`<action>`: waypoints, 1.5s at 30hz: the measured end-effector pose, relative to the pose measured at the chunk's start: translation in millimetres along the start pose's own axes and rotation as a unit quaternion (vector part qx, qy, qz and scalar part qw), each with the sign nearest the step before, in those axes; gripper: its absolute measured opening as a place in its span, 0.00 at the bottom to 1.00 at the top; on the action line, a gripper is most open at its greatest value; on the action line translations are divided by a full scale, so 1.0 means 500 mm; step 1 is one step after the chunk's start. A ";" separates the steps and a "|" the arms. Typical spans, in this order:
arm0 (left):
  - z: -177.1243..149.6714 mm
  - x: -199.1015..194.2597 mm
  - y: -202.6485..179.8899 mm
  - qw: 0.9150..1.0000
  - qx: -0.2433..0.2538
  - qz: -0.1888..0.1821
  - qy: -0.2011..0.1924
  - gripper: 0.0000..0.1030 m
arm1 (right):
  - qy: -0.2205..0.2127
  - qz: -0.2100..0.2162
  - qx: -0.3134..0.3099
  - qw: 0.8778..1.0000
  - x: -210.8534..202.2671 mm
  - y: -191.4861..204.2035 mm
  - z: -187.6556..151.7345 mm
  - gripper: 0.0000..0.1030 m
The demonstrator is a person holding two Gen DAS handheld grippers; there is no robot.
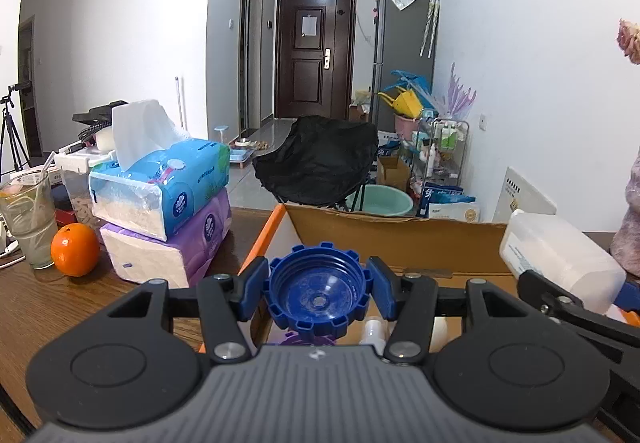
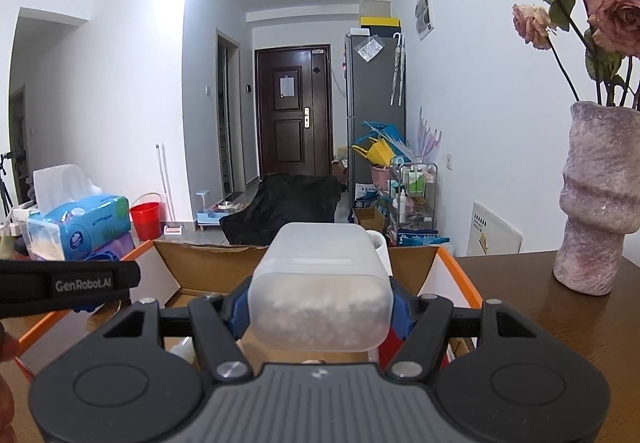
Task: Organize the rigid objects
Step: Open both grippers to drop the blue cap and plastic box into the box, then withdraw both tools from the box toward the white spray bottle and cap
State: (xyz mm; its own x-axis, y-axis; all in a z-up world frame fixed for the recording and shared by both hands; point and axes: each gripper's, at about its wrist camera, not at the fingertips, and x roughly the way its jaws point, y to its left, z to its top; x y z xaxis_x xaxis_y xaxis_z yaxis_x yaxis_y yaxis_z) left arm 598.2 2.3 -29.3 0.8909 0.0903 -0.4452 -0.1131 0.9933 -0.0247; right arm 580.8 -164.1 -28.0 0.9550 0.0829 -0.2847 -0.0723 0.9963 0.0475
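I'm mid-delivery — left tool [image 1: 318, 289] clamps the cap [image 1: 318, 293], right tool [image 2: 318, 313] clamps the jar [image 2: 320, 295], both above the box [image 1: 394, 239]; next, lower and release inside

My left gripper [image 1: 318, 289] clamps a blue ribbed cap [image 1: 318, 293] over the open cardboard box [image 1: 394, 239]. At three o'clock my right gripper [image 1: 560, 293] carries a frosted plastic bottle [image 1: 560, 255]. At nine o'clock sit an orange [image 1: 75, 249] and stacked tissue packs [image 1: 168, 203].
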 end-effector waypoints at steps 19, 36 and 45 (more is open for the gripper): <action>-0.013 0.008 0.005 1.000 0.015 0.013 0.017 0.74 | 0.031 0.000 -0.006 0.999 0.004 -0.007 -0.014 0.63; -0.010 -0.040 0.041 0.999 -0.013 0.027 -0.022 1.00 | 0.000 -0.034 -0.017 0.999 -0.036 -0.014 -0.016 1.00; -0.021 -0.080 0.047 0.999 -0.010 0.033 -0.040 1.00 | -0.024 -0.035 -0.023 0.999 -0.089 -0.019 -0.025 1.00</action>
State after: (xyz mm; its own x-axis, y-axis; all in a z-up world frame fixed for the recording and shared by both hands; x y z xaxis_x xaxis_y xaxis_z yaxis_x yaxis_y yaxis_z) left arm 555.1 21.1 -21.6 0.9131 0.1623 -0.3741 -0.1816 0.9832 -0.0166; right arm 535.3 -176.8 -27.9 0.9710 0.0123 -0.2388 -0.0162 0.9998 -0.0147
